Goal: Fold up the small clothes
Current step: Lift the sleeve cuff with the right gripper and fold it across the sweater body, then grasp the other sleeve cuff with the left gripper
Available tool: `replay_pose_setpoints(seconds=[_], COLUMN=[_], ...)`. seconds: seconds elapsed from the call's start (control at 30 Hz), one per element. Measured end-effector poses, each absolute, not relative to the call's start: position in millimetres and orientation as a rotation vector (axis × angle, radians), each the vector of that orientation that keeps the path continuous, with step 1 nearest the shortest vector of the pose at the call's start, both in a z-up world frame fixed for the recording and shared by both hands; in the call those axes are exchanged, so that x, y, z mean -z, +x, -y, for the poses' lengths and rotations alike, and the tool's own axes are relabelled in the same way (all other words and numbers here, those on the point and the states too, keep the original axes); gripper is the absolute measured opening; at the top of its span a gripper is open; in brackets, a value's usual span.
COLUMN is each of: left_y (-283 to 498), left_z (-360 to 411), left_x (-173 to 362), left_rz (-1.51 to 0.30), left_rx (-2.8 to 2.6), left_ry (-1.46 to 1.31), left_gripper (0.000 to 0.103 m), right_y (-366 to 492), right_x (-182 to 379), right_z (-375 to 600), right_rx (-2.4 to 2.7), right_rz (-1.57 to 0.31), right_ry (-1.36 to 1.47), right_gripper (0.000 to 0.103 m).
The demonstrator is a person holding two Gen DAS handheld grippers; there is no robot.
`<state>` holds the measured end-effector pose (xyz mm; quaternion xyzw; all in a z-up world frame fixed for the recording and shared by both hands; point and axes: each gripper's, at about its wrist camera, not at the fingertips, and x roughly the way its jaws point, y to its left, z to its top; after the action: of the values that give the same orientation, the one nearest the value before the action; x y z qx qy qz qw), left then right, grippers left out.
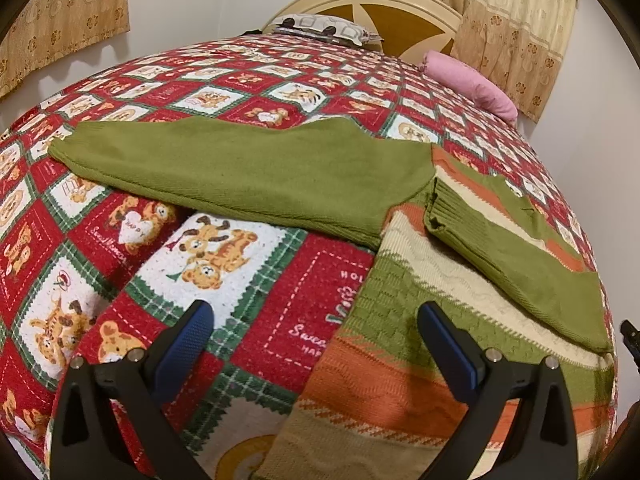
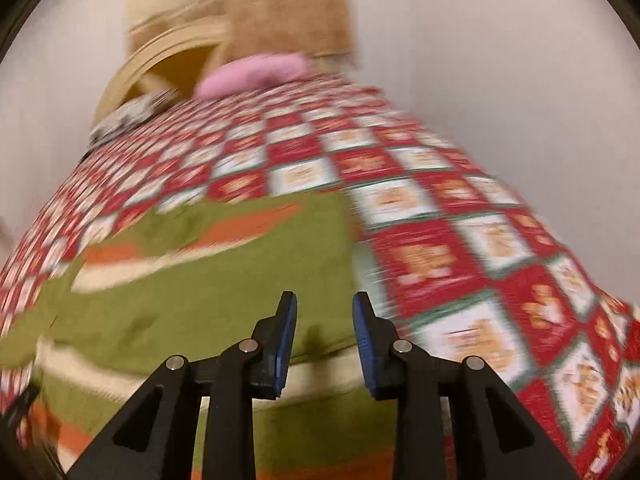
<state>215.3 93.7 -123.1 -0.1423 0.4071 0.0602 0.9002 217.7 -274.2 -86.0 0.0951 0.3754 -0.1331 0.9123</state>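
Note:
A knitted sweater (image 1: 400, 320) with green, orange and cream stripes lies flat on the bed. One green sleeve (image 1: 240, 168) stretches out to the left. The other sleeve (image 1: 520, 248) is folded across the body. My left gripper (image 1: 316, 312) stands wide open above the sweater's lower left edge, one finger over the bedspread and one over the knit, holding nothing. The right wrist view is blurred. In it my right gripper (image 2: 325, 298) hangs over the sweater (image 2: 200, 300) near its right edge, with a narrow gap between the pads and no cloth in it.
A red and white patchwork bedspread (image 1: 200, 264) with bear prints covers the bed. At its head are a pink pillow (image 1: 472, 80), a patterned pillow (image 1: 324, 28) and a cream headboard (image 1: 400, 12). Curtains (image 1: 520, 20) hang against the white wall.

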Motion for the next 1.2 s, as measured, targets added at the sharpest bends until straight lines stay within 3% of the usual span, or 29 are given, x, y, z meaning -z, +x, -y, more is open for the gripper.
replay_pose_setpoints(seconds=[0.17,0.3,0.4,0.67,0.83,0.97,1.2], left_y=[216.7,218.5,216.7,213.2,230.6,252.7,270.8], left_z=[-92.5,-93.6,-107.3,-260.1,-348.9,-374.4,-367.8], left_x=[124.4,124.5,115.6,84.2,100.7,124.3,126.3], left_rz=[-0.848,-0.866,-0.89,-0.718,-0.724,-0.778,-0.743], left_rx=[-0.119,-0.099,-0.063,-0.417,-0.541,-0.555,-0.569], left_ry=[-0.3,-0.289,-0.276,-0.42,-0.628,-0.715,-0.653], left_gripper=[0.103,0.103,0.103,0.101,0.085,0.065,0.06], right_y=[234.9,231.3,225.5,227.5,230.0,231.4,233.3], right_x=[128.2,127.5,128.2,129.2,129.9,130.4,131.1], right_z=[250.4,246.9,252.5,253.1,248.7,246.6,244.1], right_rx=[0.241,0.227,0.198,0.177,0.176,0.181,0.186], right_rz=[-0.871,-0.842,-0.823,-0.814,-0.825,-0.83,-0.838], right_ry=[0.215,0.198,0.228,0.252,0.221,0.204,0.187], right_gripper=[0.03,0.042,0.044,0.048,0.053,0.054,0.056])
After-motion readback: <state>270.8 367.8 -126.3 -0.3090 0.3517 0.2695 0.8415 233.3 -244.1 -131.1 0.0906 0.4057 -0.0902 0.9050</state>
